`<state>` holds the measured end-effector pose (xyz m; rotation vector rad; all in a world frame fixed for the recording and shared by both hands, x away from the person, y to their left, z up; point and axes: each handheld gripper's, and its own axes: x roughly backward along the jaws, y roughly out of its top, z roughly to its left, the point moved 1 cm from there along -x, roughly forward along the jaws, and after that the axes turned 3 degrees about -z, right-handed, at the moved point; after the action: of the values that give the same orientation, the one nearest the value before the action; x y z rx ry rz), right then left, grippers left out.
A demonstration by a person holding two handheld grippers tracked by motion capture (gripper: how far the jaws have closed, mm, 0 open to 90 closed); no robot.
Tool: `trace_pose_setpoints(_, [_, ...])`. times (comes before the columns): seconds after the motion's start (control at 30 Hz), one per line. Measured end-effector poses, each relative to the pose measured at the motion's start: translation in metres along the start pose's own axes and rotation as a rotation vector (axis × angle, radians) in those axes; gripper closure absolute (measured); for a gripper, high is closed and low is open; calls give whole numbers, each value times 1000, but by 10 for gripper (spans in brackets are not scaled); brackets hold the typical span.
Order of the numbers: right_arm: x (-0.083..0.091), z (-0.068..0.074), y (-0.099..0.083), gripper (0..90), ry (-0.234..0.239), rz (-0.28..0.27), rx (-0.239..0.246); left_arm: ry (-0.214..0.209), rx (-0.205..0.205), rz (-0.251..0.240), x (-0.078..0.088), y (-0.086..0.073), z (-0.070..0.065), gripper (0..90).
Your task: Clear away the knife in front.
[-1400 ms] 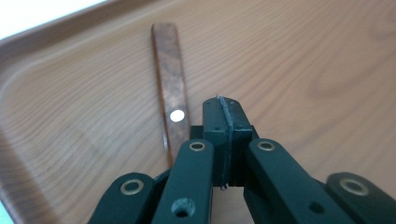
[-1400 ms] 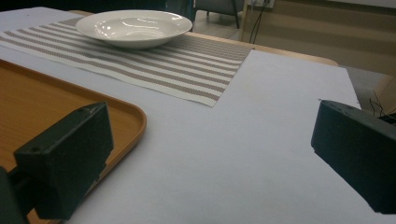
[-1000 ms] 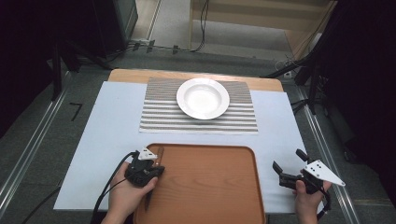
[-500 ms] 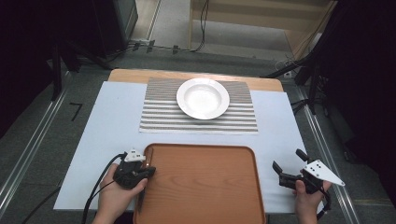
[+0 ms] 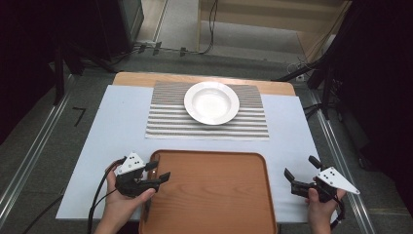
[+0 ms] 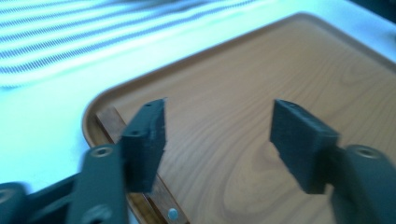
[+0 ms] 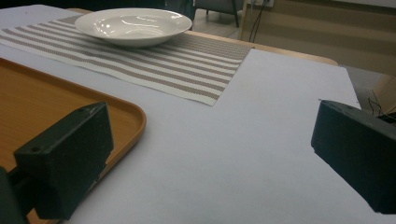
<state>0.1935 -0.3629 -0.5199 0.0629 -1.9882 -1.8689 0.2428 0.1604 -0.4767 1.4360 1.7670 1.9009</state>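
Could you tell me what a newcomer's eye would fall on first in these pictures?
Probably the wooden tray at the table's near edge, with the left gripper open over its left rim, jaws having just opened on nothing. Beyond it, a white bowl sits on a striped mat.

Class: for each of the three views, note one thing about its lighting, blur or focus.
High view: even light on the table, dark surroundings. Left gripper view: bluish, overexposed glare on the placemat, soft blur on the tray. Right gripper view: bowl sharp with glints, near jaws blurred.
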Motion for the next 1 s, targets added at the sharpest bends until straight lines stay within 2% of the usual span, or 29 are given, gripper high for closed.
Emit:
trace_pose_setpoints(0.03, [0,0,0,0,0,0,0,2,-8,-11,1,0,0,235])
trace_pose_setpoints(0.07, [0,0,0,0,0,0,0,7,-18,-20,3,0,-1,235])
trace_pose_setpoints(0.27, [0,0,0,0,-1,2,1,-22,-34,-74,12,1,3,0])
trace_pose_setpoints(0.43, [0,0,0,0,1,1,5,6,-33,-124,23,2,9,0])
trace_pose_setpoints(0.83, [0,1,0,0,0,3,4,19,-10,-159,39,-3,29,0])
trace_pose_setpoints(1.0, [0,1,0,0,-4,6,6,38,-3,-165,46,-6,37,0])
